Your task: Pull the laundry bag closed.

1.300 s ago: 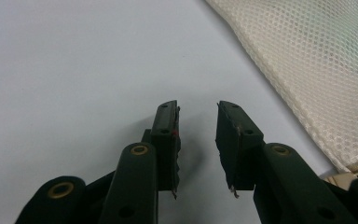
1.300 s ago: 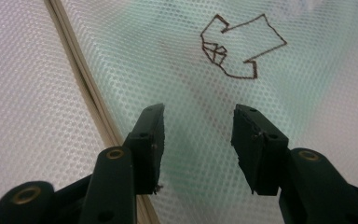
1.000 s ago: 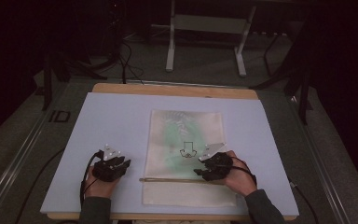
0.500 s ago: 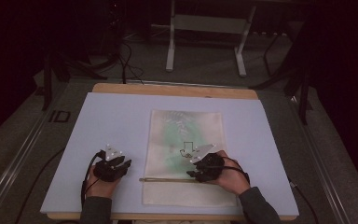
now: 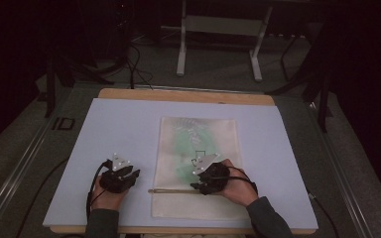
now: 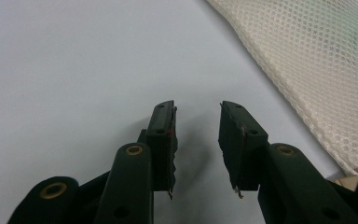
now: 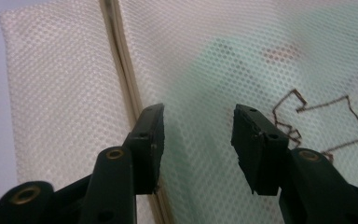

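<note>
Dark floor, trailing cables and a metal stand (image 5: 218,39) surround a wooden table (image 5: 188,95) covered by a pale blue-grey sheet (image 5: 119,134). On the sheet lies a flat cream mesh bag (image 5: 198,144); through its netting a green item (image 5: 191,148) shows inside, lying flat in the middle of the bag. A tan zipper strip (image 5: 171,191) crosses the bag near its near end. From the high view, the left gripper (image 5: 129,174) rests over bare sheet just left of the bag, while the right gripper (image 5: 196,184) sits over the bag beside the zipper strip. The left gripper view adds the bag's honeycomb weave (image 6: 317,70) along its right side, with the jaws standing well apart over bare sheet and gripping nothing. The right gripper view brings detail the high view blurs: the zipper strip (image 7: 121,79) running up beside the near jaw, the green item (image 7: 242,60) with a reddish patch, and a thin brown cord (image 7: 326,112) looped on the mesh. Its jaws have just been widening and stand apart above the mesh, nothing pinched between them.
</note>
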A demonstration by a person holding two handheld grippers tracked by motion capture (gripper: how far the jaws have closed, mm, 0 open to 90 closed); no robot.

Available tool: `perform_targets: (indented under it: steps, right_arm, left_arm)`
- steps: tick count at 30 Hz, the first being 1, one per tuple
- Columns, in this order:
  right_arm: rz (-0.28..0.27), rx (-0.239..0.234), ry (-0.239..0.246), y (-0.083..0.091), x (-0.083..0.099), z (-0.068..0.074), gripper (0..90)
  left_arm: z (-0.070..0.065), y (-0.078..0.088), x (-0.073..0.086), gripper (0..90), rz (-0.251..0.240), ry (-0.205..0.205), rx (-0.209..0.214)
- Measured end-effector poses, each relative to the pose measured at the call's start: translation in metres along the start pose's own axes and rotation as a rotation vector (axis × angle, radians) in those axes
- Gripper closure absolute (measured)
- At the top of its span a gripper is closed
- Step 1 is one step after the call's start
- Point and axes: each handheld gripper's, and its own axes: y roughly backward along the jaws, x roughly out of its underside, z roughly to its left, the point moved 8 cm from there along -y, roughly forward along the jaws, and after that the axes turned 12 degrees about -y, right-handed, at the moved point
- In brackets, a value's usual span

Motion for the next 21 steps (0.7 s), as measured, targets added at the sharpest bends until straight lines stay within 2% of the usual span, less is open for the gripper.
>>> perform_targets:
  steps: [21]
  right_arm:
    - [0.017,-0.055,0.053,-0.017,-0.022,0.021,55.6]
  left_arm:
    - [0.001,0.001,0.000,65.5,-0.003,0.002,0.003]
